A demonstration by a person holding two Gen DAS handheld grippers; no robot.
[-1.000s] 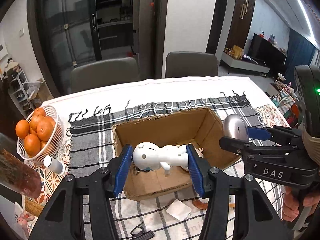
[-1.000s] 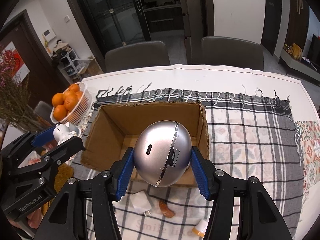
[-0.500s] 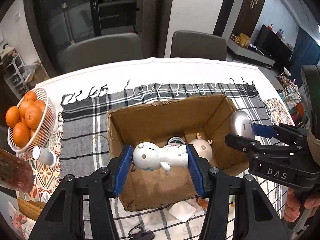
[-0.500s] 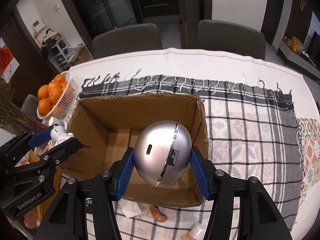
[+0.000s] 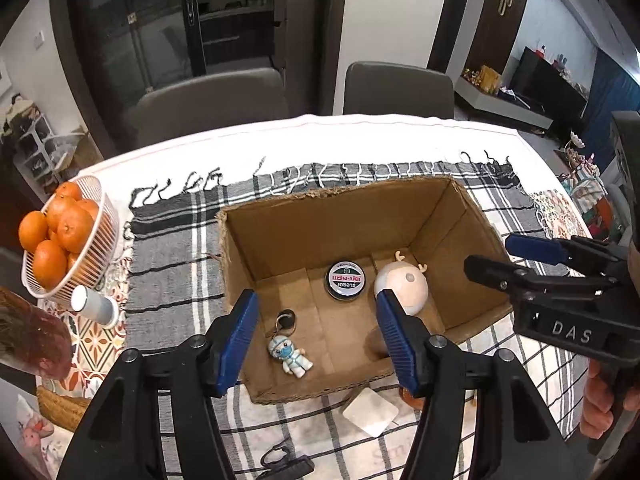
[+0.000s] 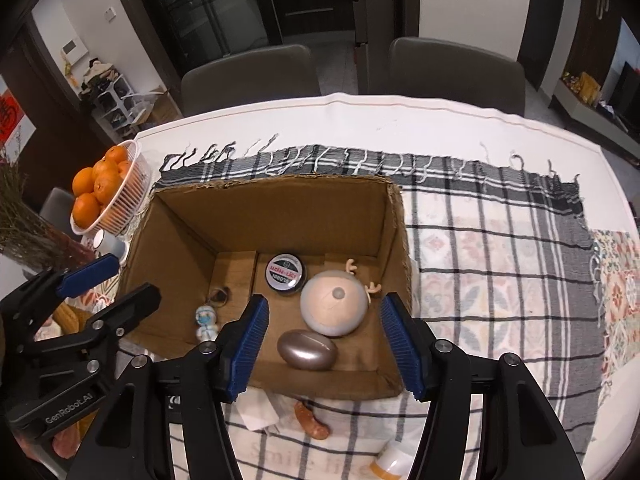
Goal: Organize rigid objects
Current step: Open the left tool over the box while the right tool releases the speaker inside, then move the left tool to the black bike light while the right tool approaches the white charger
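Both grippers, left gripper [image 5: 316, 336] and right gripper [image 6: 324, 348], hang over the cardboard box [image 6: 276, 200] with jaws opening and empty, while the silver egg-shaped case [image 6: 307, 350] lies crosswise at lower centre, directly under the right one

Right gripper [image 6: 324, 344] opening above cardboard box [image 6: 276, 208]; silver egg [image 6: 307, 350] lies inside.

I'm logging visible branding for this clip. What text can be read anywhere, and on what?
"DAS": on the right claw, body side.
"GenRobot.AI": on the left claw, body side.
Round tin lid in the cardboard box: non-Latin lettering, unreadable.
Tablecloth print: faint, roughly "Smile", unsure.
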